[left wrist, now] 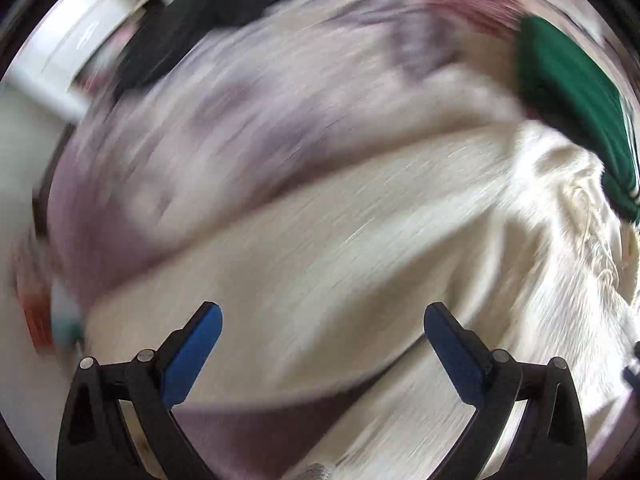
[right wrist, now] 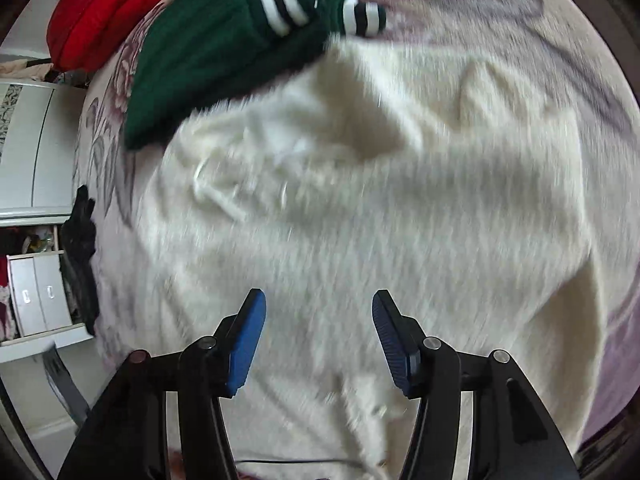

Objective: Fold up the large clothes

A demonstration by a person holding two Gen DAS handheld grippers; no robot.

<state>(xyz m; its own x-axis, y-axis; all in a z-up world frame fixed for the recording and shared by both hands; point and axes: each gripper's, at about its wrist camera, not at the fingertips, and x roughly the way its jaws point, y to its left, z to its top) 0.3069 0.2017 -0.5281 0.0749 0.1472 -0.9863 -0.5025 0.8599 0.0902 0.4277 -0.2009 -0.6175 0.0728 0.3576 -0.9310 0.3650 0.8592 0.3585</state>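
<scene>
A large cream-white fuzzy garment (right wrist: pixel 360 208) lies spread on a bed with a pale floral cover (right wrist: pixel 480 4). My right gripper (right wrist: pixel 319 300) hangs above its near part, jaws open, nothing between the blue pads. In the left wrist view, badly blurred, the same cream garment (left wrist: pixel 320 248) fills the lower half. My left gripper (left wrist: pixel 322 314) stands wide open above it and holds nothing. Its blue pads are apart from the cloth.
A folded dark green sweater with white and black stripes (right wrist: pixel 224 44) lies at the cream garment's far left edge, seen also as the green sweater (left wrist: pixel 572 108). A red item (right wrist: pixel 104 8) sits behind it. A black garment (right wrist: pixel 82 256) hangs off the bed's left side. White cabinets (right wrist: pixel 36 152) stand on the left.
</scene>
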